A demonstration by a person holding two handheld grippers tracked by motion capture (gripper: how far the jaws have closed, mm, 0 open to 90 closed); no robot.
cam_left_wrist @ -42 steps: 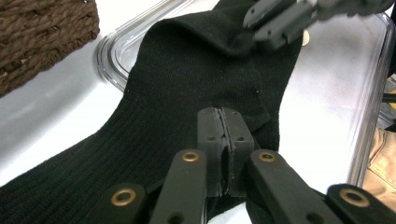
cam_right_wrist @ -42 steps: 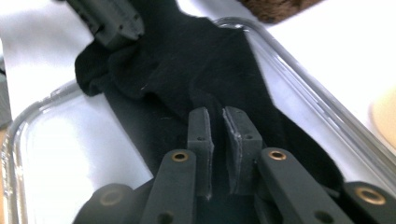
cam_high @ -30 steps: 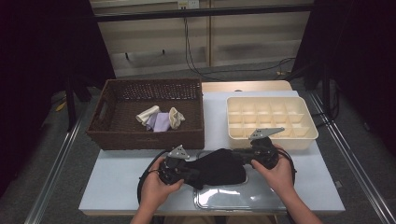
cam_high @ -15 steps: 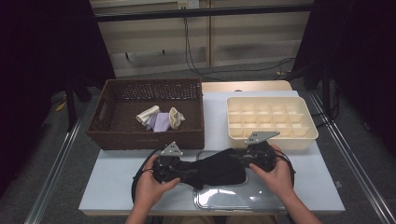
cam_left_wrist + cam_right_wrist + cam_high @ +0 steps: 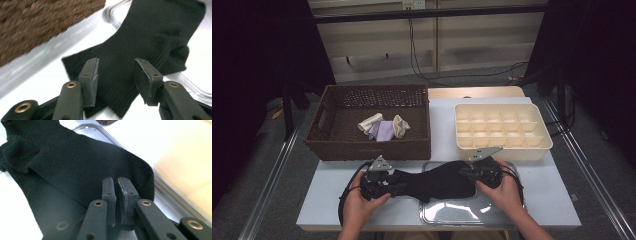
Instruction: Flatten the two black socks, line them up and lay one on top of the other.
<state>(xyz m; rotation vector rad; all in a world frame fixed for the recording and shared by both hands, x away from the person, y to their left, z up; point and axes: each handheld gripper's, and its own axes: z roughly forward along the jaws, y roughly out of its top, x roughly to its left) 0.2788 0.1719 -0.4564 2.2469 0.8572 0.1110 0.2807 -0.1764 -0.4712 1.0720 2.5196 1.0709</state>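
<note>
right gripper (image 5: 117, 195) jaws just closed, pinching toe end of flat black ribbed sock (image 5: 437, 180), left gripper (image 5: 116, 77) jaws just opened, straddling cuff, pads clear, sock stretched between them across clear plastic tray (image 5: 462, 212), brown wicker basket (image 5: 367, 147) beyond left

My workplace is a laboratory recording booth, not a home: black curtains (image 5: 257, 75) close in both sides, and I sit at a pale table (image 5: 557, 200) edged by bare aluminium frame rails (image 5: 269, 190). Cables (image 5: 422, 65) hang down the plain panelled wall (image 5: 482, 45) beyond and trail over the grey floor. On the table, sorting props stand in a set layout: a brown wicker basket (image 5: 369, 150), a cream compartment tray (image 5: 502, 147) and a clear tray (image 5: 462, 212).
</note>
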